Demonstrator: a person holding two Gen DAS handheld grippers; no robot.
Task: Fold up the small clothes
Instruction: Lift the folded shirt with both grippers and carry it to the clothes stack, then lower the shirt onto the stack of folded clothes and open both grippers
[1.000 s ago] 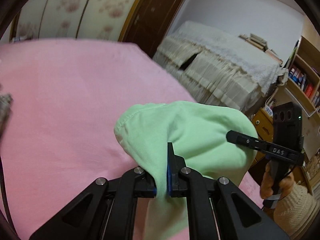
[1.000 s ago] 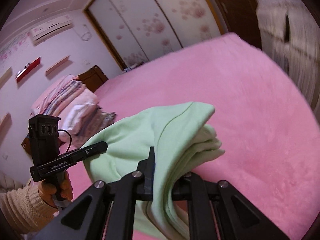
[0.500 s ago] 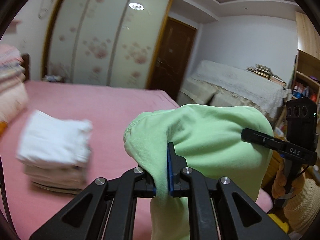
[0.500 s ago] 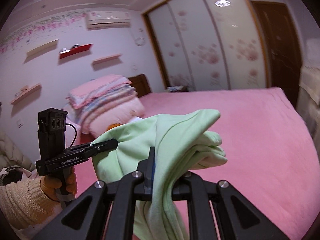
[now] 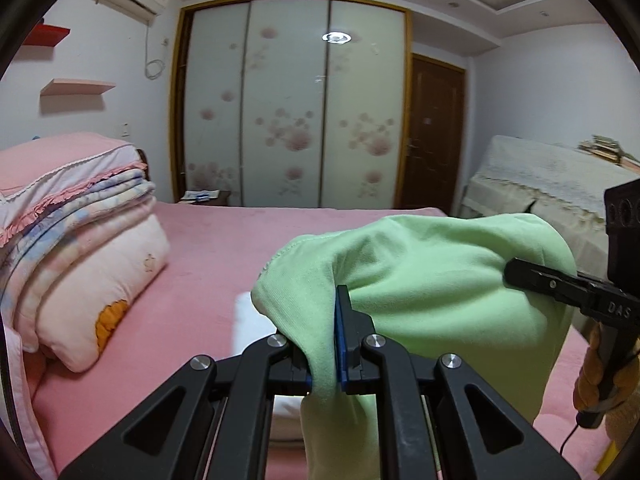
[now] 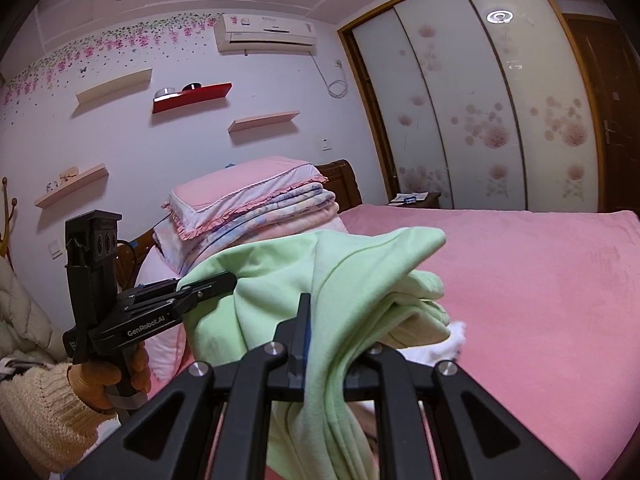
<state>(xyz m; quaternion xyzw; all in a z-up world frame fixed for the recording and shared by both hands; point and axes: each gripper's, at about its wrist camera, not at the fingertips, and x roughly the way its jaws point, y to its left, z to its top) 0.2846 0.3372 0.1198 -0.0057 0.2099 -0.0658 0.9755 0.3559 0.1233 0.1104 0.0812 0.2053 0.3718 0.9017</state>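
A light green garment (image 5: 420, 280) hangs in the air above the pink bed (image 5: 224, 248), stretched between two claws. The left claw (image 5: 324, 344) pinches one edge, the right claw (image 6: 332, 344) clamps a bunched fold. White folded clothes (image 5: 252, 320) lie on the bed just below and ahead, likely the drop point.

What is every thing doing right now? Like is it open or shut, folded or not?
Light green cotton garment: bunched, held up off the bed.
Left gripper: shut on the garment.
Right gripper: shut on the garment.
Frosted floral wardrobe doors: shut.
Dark brown wooden door: shut.
Stacked pastel quilts: folded.
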